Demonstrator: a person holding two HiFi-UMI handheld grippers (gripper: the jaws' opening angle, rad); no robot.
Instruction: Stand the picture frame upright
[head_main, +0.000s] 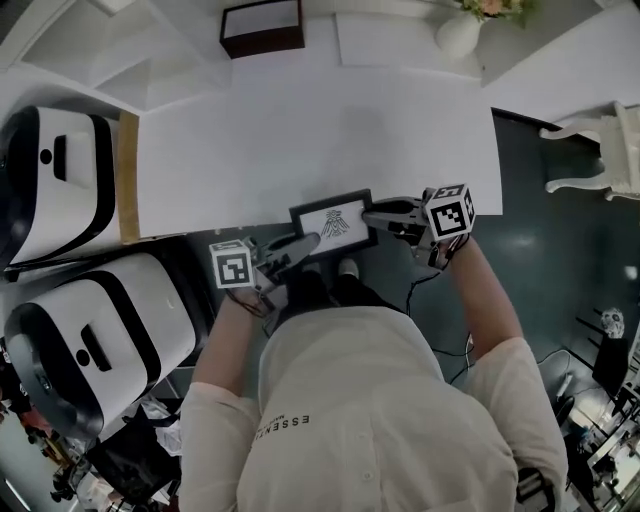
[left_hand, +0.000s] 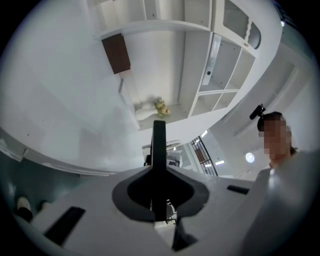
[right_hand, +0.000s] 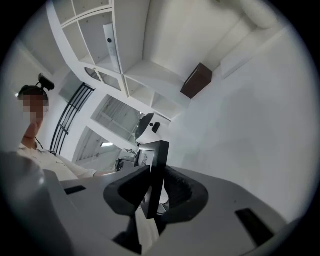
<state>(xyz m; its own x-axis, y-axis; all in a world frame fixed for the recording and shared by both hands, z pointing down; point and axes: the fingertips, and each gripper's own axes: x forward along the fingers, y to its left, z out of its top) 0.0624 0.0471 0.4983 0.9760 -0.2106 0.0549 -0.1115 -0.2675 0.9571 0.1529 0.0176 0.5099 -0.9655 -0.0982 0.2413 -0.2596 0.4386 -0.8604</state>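
Note:
The picture frame (head_main: 333, 221), black-rimmed with a small dark drawing on white, is lifted at the near edge of the white table (head_main: 300, 130). My left gripper (head_main: 303, 246) is shut on its lower left corner. My right gripper (head_main: 372, 214) is shut on its right side. In the left gripper view the frame (left_hand: 159, 145) shows edge-on as a thin black bar clamped between the jaws of the left gripper (left_hand: 159, 187). In the right gripper view the frame (right_hand: 159, 160) stands edge-on between the dark pads of the right gripper (right_hand: 156, 192), its picture side facing left.
A dark brown box (head_main: 262, 27) and a white vase with flowers (head_main: 459, 32) stand at the table's far edge. Two white-and-black machines (head_main: 60, 180) (head_main: 95, 340) sit to the left. A white chair (head_main: 600, 150) is at the right.

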